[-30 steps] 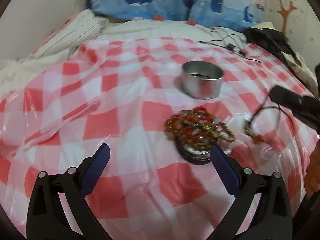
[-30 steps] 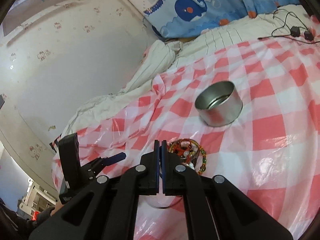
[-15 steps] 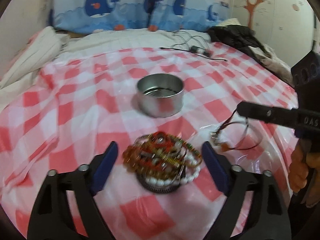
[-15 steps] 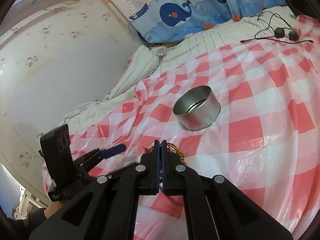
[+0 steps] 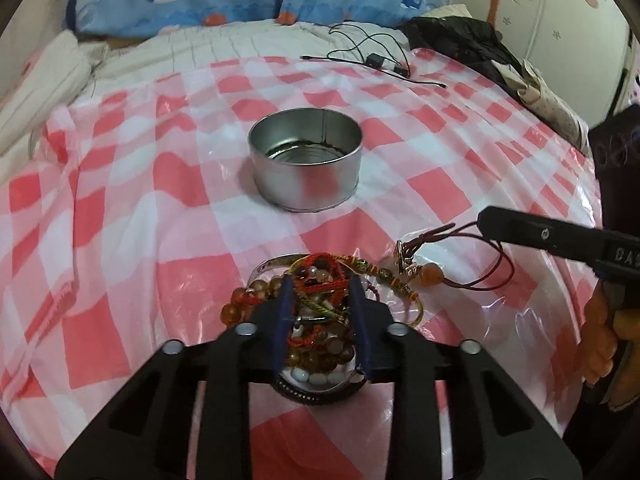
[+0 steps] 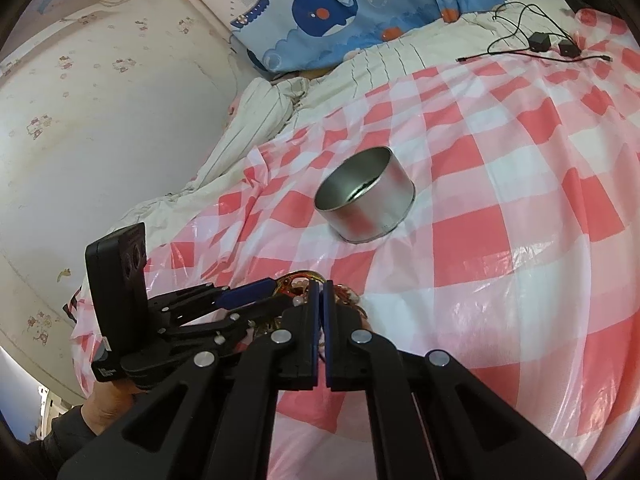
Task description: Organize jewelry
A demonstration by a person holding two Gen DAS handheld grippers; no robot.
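Left wrist view, near to far. The left hand-held gripper (image 5: 322, 322) has just been closing; its blue pads now press into the pile of bracelets (image 5: 316, 312), a heap of bead strands, red cord and a dark band lying on the checked plastic sheet (image 5: 160, 280) directly under the fingertips. The pile is judged light, loose and tangle-prone: beads are hard and slick, cords soft, so a pinch across the bunched middle should carry more strands than a pinch at one edge, and stragglers may slip out. Just right of that gripper, the right hand-held gripper (image 5: 486, 222) has its jaws together on the thin cord of a pendant bracelet (image 5: 416, 270), which hangs limp with its charm and beads resting on the sheet. Its body bears pale lettering, readable only as "DAS". Further ahead stands the open metal tin (image 5: 306, 160), rigid and upright, the likely receptacle; something dark lies in its bottom.
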